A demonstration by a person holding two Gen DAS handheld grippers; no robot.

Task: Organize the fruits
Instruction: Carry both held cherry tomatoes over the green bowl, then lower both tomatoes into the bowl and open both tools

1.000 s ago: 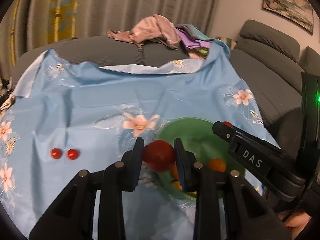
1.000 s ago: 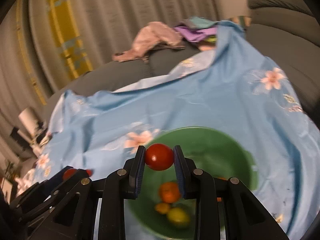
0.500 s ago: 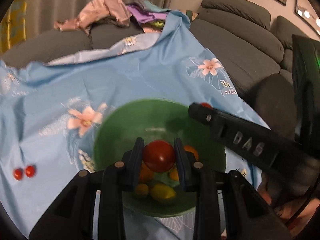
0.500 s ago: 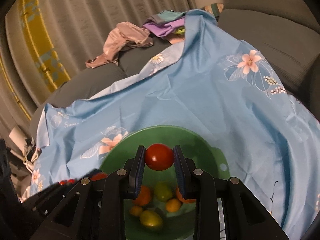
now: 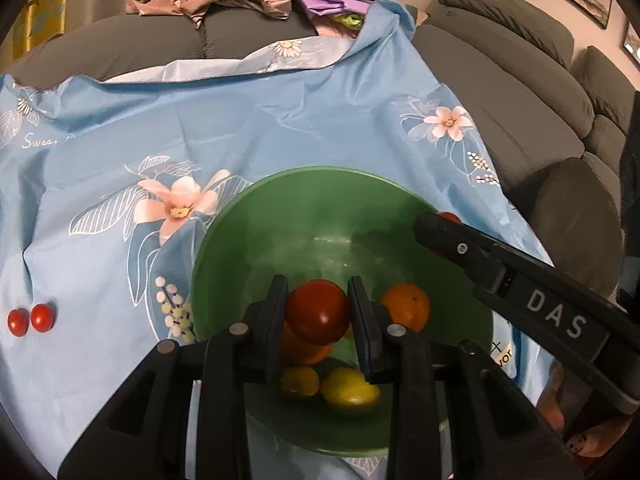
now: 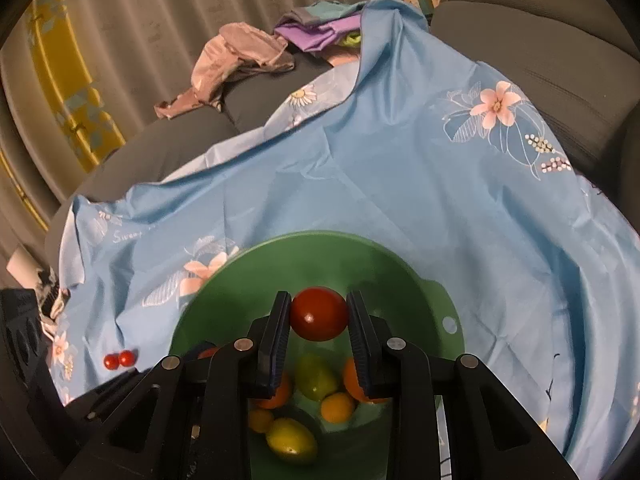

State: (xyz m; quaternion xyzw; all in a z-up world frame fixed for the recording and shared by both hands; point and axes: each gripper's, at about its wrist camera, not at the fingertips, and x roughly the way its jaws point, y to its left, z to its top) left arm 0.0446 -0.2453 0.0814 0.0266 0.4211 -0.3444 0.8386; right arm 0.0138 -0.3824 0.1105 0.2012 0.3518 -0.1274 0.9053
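Over green bowl | both tools now above it | left tool, right tool each clamp a tomato

- Lighting: dim, warm indoor light; no strong shadows.
- Glare: small highlight on the round red tomato; soft sheen inside the green plastic bowl.
- Distortion: heavy fisheye bending, black vignette at corners.
- Focus: grey pleated curtain soft; the bowl's inside slightly hazy.

Black tool, silver screws, white "DAS" lettering.
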